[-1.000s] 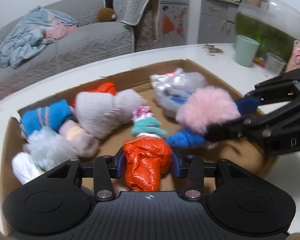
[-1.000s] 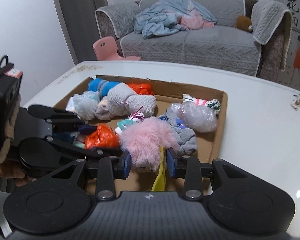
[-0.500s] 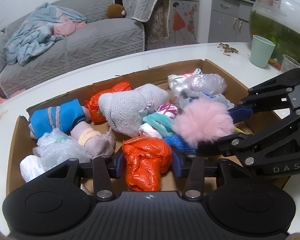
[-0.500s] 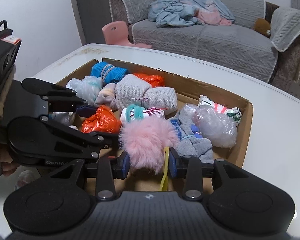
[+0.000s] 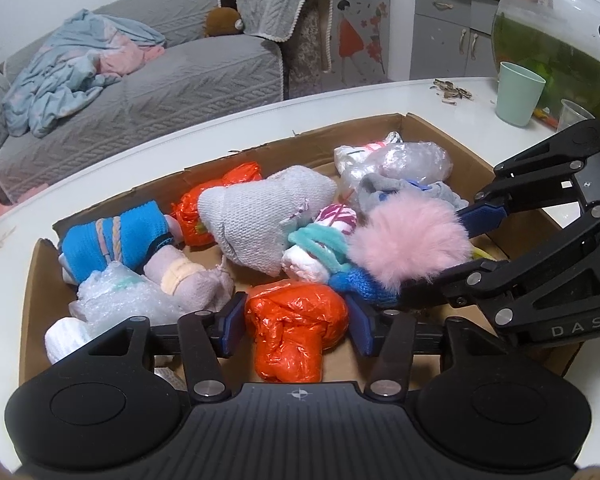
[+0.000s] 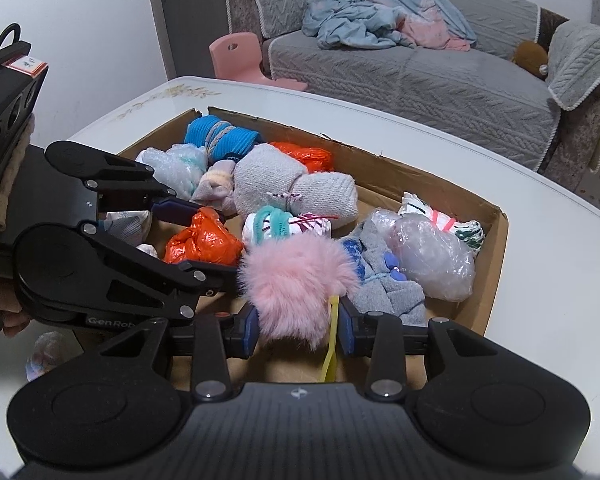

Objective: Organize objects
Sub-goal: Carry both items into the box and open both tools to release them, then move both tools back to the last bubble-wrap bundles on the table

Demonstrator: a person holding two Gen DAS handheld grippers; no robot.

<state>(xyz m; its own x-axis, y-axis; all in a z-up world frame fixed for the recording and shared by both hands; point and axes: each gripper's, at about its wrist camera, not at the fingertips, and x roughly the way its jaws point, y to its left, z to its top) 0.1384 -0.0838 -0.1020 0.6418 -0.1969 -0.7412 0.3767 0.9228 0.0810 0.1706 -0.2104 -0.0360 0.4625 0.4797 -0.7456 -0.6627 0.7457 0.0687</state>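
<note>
Left wrist view: the left gripper (image 5: 296, 320) is opening, its fingers (image 5: 233, 322) parting beside an orange bag bundle (image 5: 296, 326) lying in the cardboard box (image 5: 440, 136) on the tabletop (image 5: 180, 148). The right gripper (image 6: 298, 326) is pinching a pink pompom (image 6: 296, 280) over the box.

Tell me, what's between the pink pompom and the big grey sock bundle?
A small white roll tied with teal cord lies between the pompom and the grey bundle, clearest in the right wrist view.

Black hand-held gripper (image 5: 296, 330), blue pads (image 5: 233, 322), silver screws
</note>
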